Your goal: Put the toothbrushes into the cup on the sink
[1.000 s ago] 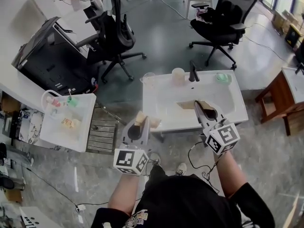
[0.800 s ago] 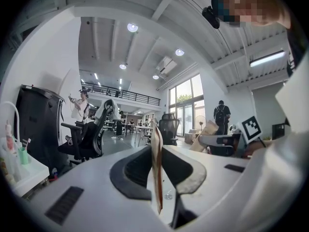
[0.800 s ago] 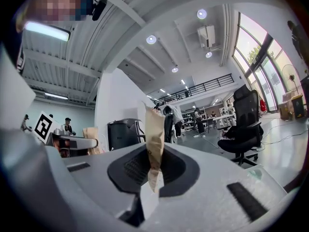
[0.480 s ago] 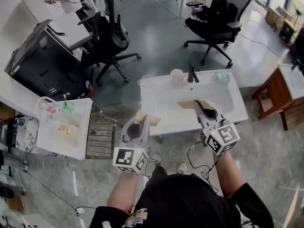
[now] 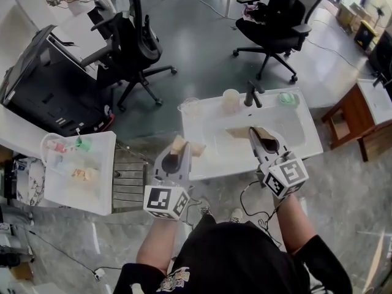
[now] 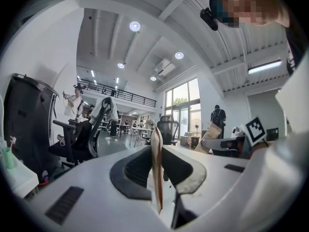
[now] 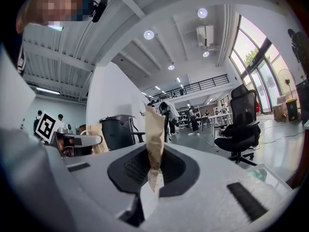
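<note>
1. Tan paper is what both grippers carry. The left gripper (image 5: pixel 177 155) has its fingers (image 6: pixel 135 170) closed narrow on a thin paper strip (image 6: pixel 156 168); the right gripper (image 5: pixel 257 136) has its fingers (image 7: pixel 133 170) pinched on a crumpled paper packet (image 7: pixel 154 129). Whether either wrapper holds a toothbrush I cannot tell.
2. Both grippers point level over the near edge of the white sink (image 5: pixel 208 124); the right one hangs above the basin, the left one at the front left corner.
3. The target is most likely the pale cup (image 5: pixel 230 98), which stands upright at the back of the sink just beside the faucet (image 5: pixel 250 94). A clear cup (image 5: pixel 191 107) sits at the back left corner, so which one is meant is a judgement.
4. No bare toothbrush shows on the sink. A green cup (image 6: pixel 6 156) on the low white desk (image 5: pixel 92 182) to the left holds a stick-like thing (possibly a brush; too small to be sure).
5. The step in hand looks like the carry toward the cup, with nothing yet put in.
6. The next move calls for reaching across the basin to the back rim; one gripper should go at a time, because the faucet crowds the pale cup. The fingers should tip downward so the held piece enters end first, and open only once its lower end is inside the rim; a light cup could be knocked over by a sideways nudge.
</note>
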Demonstrator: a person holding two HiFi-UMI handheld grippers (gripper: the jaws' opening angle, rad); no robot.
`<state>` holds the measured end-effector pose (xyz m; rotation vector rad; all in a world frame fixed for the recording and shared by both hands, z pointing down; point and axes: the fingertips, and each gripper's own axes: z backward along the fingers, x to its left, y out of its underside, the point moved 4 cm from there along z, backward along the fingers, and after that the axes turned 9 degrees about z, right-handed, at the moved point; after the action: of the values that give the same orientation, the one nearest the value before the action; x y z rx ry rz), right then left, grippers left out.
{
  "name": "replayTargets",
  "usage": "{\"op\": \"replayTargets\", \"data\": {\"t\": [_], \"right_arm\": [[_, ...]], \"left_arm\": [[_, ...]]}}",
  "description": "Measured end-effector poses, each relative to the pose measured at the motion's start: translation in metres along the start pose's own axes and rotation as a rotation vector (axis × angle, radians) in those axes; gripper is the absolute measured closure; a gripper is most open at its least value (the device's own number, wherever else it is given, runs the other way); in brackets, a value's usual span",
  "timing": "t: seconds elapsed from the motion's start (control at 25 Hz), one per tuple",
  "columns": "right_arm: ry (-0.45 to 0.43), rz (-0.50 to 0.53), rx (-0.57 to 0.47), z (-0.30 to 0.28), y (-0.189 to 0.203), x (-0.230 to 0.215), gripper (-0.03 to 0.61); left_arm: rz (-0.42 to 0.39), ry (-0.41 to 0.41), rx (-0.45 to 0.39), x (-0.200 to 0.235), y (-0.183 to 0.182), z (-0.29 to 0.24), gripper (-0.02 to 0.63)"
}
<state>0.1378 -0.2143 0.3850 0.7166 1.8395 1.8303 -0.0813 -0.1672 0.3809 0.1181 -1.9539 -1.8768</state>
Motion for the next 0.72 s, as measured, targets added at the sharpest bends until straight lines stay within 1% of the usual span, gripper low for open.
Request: {"op": "replayTargets", "data": {"t": [0.12, 0.72], "right_arm": [[0.01, 0.002, 0.009, -0.012, 0.002, 0.003, 0.545], [0.072, 0.0, 0.062, -0.058, 0.012, 0.009, 0.545]], "left_arm": [[0.002, 0.007, 0.008, 0.012, -0.003, -0.008, 0.555], [-0.015, 0.091, 0.008, 0.065, -0.005, -0.061, 0.555]]}}
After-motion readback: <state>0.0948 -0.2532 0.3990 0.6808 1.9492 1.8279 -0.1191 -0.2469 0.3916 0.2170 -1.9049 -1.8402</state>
